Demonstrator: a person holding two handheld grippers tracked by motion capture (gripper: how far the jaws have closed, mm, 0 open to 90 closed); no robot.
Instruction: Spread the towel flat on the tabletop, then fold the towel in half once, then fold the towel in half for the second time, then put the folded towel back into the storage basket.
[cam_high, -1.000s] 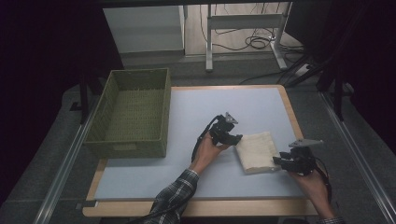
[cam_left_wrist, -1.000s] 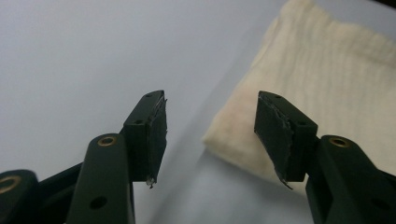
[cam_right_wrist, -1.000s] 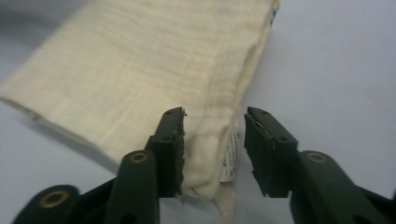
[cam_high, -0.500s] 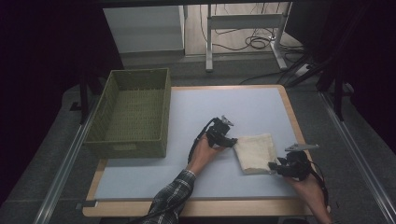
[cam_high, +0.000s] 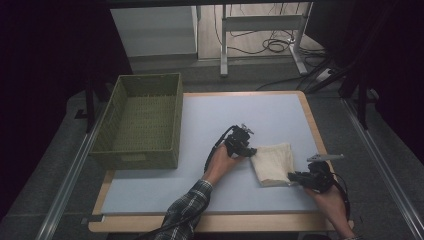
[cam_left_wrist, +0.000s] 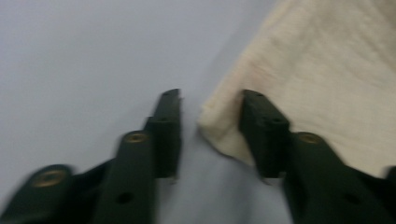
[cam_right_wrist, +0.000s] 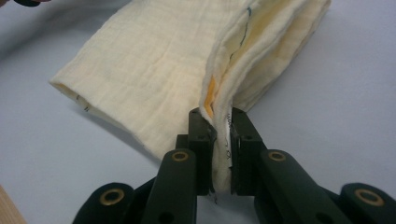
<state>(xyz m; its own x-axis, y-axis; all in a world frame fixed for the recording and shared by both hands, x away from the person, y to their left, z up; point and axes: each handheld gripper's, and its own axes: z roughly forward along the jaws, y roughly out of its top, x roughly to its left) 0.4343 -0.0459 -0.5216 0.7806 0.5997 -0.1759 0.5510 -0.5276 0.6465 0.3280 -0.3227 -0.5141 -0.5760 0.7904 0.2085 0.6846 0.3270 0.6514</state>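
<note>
A folded cream cloth (cam_high: 272, 162) lies on the pale blue mat, right of centre. My left gripper (cam_high: 248, 151) sits at the cloth's left corner with its jaws apart; in the left gripper view (cam_left_wrist: 210, 119) that corner of the cloth (cam_left_wrist: 327, 84) lies between the open jaws, one jaw resting on the cloth. My right gripper (cam_high: 294, 177) is at the cloth's near right corner. In the right gripper view (cam_right_wrist: 220, 126) its jaws are shut on the layered edge of the cloth (cam_right_wrist: 159, 79), which stands up between them.
A green woven basket (cam_high: 140, 120) stands on the left part of the table. The mat (cam_high: 200, 125) covers the wooden table top between basket and cloth. Desk legs and cables lie on the floor beyond the far edge.
My right gripper has slid leftward to the cloth's near right corner and closed on its edge. My left gripper has shifted slightly toward the cloth's left corner.
</note>
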